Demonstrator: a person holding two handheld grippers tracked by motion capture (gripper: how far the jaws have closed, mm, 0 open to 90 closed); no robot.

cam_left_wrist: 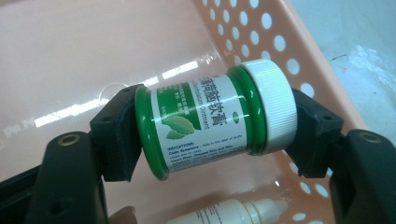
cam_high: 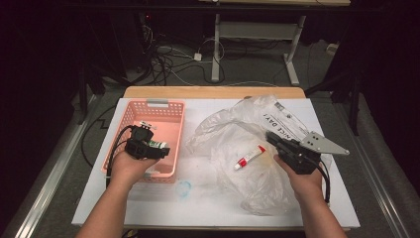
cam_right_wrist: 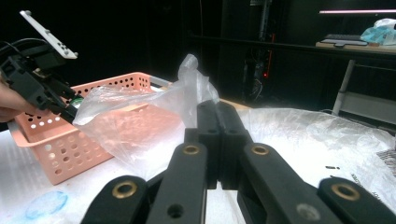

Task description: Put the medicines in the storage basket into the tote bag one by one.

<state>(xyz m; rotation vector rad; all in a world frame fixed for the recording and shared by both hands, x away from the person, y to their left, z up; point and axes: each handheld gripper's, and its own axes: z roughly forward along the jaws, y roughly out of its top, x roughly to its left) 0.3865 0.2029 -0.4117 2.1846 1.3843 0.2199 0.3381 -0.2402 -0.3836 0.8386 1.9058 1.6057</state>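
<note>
Green jar (cam_left_wrist: 215, 122) lies crosswise, pinched base-to-cap in your left gripper (cam_left_wrist: 212, 135) over the pink basket (cam_left_wrist: 93, 46) (right gripper (cam_right_wrist: 217, 135) pressed together, maybe nipping the plastic bag (cam_right_wrist: 140, 121)).

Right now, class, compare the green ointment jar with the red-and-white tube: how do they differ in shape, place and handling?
The green ointment jar is squat and round with a white screw cap; the red-and-white tube is slim and long. The jar is clamped end to end by the left gripper over the pink basket; the tube lies loose in the clear plastic bag, ungripped. The right gripper pinches the bag, not the tube. Both are small packaged products.
</note>
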